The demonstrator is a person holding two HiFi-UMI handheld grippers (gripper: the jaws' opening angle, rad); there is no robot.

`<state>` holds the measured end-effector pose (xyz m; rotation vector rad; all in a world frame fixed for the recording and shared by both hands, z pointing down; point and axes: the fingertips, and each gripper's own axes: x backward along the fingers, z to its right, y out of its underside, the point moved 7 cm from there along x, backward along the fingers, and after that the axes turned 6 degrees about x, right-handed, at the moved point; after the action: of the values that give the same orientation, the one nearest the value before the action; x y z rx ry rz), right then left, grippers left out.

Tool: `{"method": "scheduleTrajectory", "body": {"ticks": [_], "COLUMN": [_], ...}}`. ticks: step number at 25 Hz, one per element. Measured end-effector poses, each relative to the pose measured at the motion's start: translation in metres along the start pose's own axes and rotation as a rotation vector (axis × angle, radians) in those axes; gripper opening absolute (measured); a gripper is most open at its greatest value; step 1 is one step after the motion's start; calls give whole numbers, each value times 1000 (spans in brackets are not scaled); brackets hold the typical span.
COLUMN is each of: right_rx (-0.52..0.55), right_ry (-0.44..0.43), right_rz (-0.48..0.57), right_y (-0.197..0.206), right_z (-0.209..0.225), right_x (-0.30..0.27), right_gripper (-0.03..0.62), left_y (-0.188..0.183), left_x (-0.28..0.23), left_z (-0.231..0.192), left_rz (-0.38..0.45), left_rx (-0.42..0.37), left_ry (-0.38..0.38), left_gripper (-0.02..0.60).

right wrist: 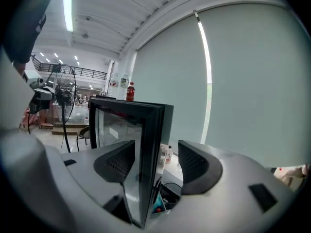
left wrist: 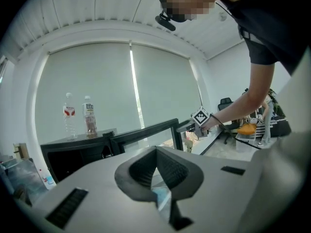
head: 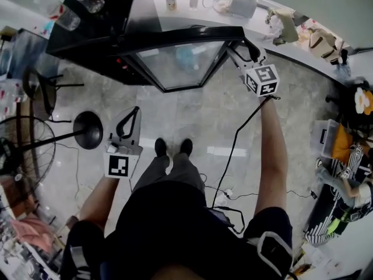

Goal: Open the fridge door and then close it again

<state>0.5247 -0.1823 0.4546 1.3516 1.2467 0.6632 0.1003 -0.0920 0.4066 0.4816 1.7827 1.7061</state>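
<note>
Straddling fridge door, right gripper spread; left gripper pressed together; fan stand nearby.

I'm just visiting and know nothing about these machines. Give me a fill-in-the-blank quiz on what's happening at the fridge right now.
The glass door of the fridge stands ___.
The right gripper has its jaws on either side of the door's ___.
The left gripper has its jaws ___, with nothing between them.
Missing words: open; edge; shut.
</note>
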Motion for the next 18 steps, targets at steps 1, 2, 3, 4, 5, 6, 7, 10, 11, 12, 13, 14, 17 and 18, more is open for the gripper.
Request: {"method": "scheduleTrajectory", "body": {"ticks": [1,2,3,4,5,6,7,10,11,12,13,14,17,18], "right_rx": [3,1,-3,-5,-5,-6,-9,-20,-23,-23,-18,-9,6,5], "right_ry": [-8,-20,-36,-57,-79,-100,-116,-159,-175,-194,-215,-238,-291,-299], "right_rz": [2,10,20,30,40,48,56,75,80,81,77,72,63,63], "right_y": [1,2,3,3,4,4,5,6,6,7,8,9,9,9], "right_z": [3,6,8,8,9,9,10,15,16,16,16,16,15,16], "right_x": [-3,-6,-10,-13,-17,-20,-23,-27,-29,-31,-33,-36,-41,-42], "right_gripper": [293,291,287,286,285,285,285,287,286,285,284,278,261,258], "left_y": [0,-1,-1,-1,0,1,2,4,5,6,7,8,10,11], "left_x": [1,1,1,1,1,1,0,-1,-1,-2,-2,-1,-1,-1], "left_z": [0,-1,-1,-2,-2,-2,-2,-2,-3,-4,-4,-5,-5,-5], "left_rz": [-6,-7,-7,-8,-11,-14,-15,-20,-24,-26,-29,-32,-42,-45], "left_rx": [1,3,4,3,-2,-9,-14,-8,-8,-8,-9,-9,-11,-10], "left_ry": [-4,-9,-12,-16,-18,-19,-19,-25,-27,-27,-28,-30,-37,-39], "left_gripper": [23,23,23,23,23,23,23,23,23,23,23,23,23,23]}}
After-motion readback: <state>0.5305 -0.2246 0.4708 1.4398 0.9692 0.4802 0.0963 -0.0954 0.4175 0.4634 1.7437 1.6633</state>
